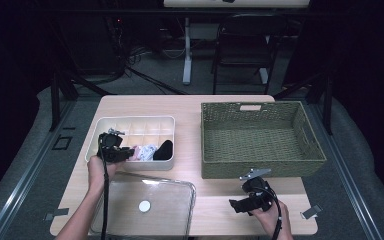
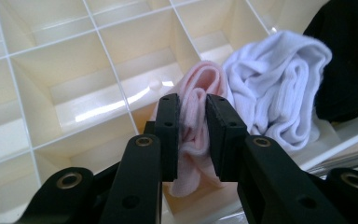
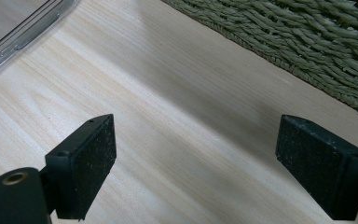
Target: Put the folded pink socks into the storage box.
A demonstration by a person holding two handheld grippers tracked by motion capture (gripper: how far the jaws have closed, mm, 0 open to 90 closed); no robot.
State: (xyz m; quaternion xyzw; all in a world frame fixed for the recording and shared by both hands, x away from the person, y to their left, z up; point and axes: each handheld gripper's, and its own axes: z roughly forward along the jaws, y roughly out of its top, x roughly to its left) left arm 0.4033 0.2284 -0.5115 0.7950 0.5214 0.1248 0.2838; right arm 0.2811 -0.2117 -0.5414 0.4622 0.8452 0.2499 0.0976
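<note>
— Step in hand?

— Pinching the pink sock (image 2: 193, 140) in the near row of the divided organiser tray (image 1: 111, 122), at the counter's (image 1: 190, 107) left side. Left gripper (image 2: 193, 119) down in that compartment, jaws clamped on a fold of the pink fabric, only the cloth between the pads. Looks like the grasp itself, not yet the lift: sock seated low in its cell, as far as can be told.

— Neighbours?

— White sock (image 2: 275, 93) bunched just beside the pink one, touching it; black sock (image 2: 349, 65) beyond that. Clear lid (image 1: 145, 205) lying flat on the counter in front of the tray.

— Right side?

— Right gripper (image 3: 196, 158) low over bare wood, jaws wide apart, nothing between them. Woven basket (image 1: 262, 167) just beyond, its wall near the jaws; inside looks empty.

— Next move?

— Probably a straight lift out of the cell, high enough to clear the dividers and the tray's rim, then across towards the basket. Worth watching for the white sock dragging along, given the contact. Grip on a single fold only, so possibly a loose tail hanging; slow rise advised.
</note>
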